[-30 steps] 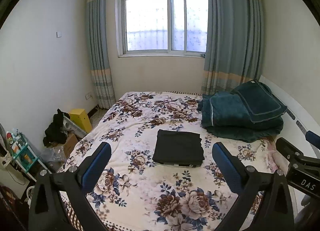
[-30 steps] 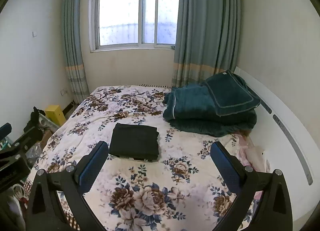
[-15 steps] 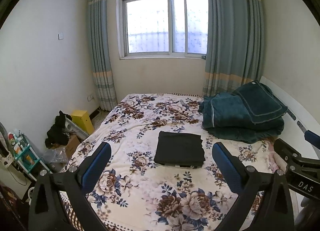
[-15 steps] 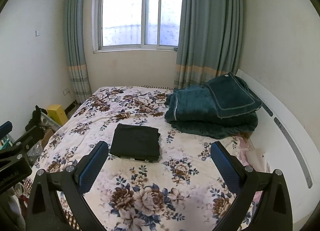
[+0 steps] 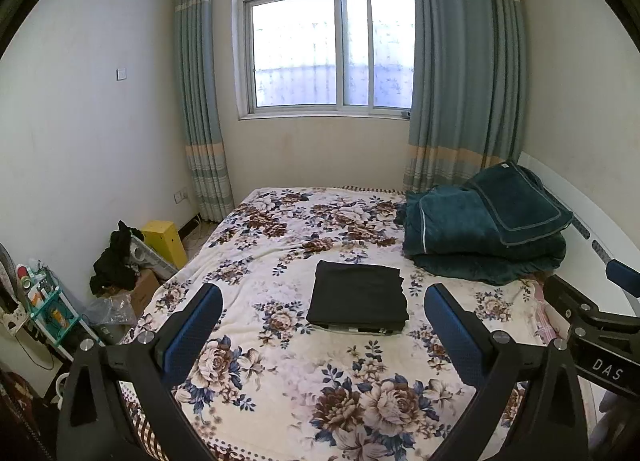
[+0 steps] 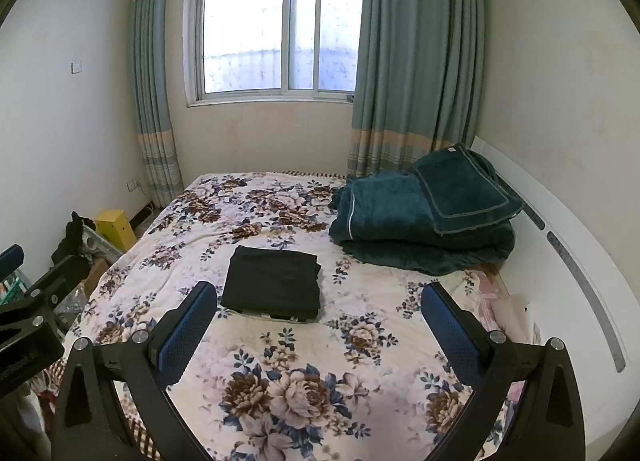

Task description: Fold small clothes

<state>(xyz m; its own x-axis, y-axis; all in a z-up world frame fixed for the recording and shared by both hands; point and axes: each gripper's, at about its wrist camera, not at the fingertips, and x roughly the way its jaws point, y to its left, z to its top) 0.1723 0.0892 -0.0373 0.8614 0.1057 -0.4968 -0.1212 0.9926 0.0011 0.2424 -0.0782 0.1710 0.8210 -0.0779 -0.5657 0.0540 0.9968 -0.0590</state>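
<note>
Looking out from nearest to farthest, I have my left gripper [image 5: 322,327] and right gripper [image 6: 318,323] both held above the foot of the bed, each with its blue-padded fingers spread wide and nothing between them. Beyond them lies the cream blanket with brown and blue flowers [image 5: 280,377], and on it, near the middle of the bed, the black garment folded into a flat rectangle [image 5: 359,297], well apart from both claws. I judge it light, soft and limp, so it would sag if lifted by one corner; I would pinch both near corners of the folded edge together to keep the layers from sliding. Past it sits the stack of dark teal plush bedding [image 5: 484,229], then the window with grey-blue striped curtains [image 5: 330,29]. Against the frames a second ago, both cameras have drawn back and tipped up a little; the garment has not shifted.
</note>
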